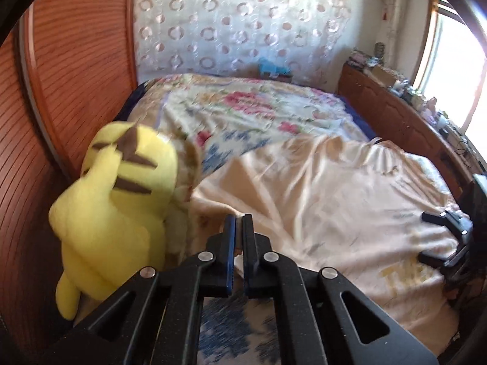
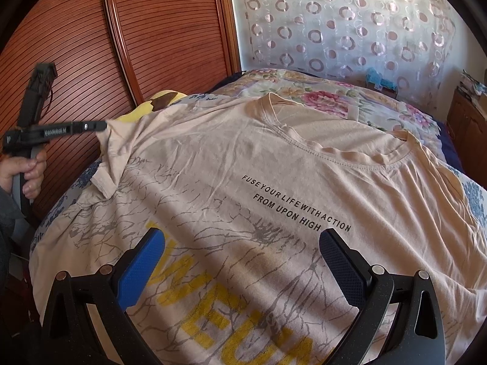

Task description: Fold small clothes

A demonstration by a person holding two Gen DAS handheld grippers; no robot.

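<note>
T-shirt [image 2: 274,182] lies print-up across the bed [image 1: 258,112], collar toward its far edge. Left gripper [image 1: 239,234] is clenched on the sleeve tip at the bed's left edge; carry it inward, taut. Right gripper [image 2: 243,264] hovers released over the chest print.

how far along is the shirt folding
Barely started. Done: the beige T-shirt lies spread print-up on the floral bedspread. In hand: the left gripper is shut on the sleeve beside the yellow plush toy, lifting it slightly. The right gripper hovers open over the hem print. Left: every fold; none shows yet.
</note>
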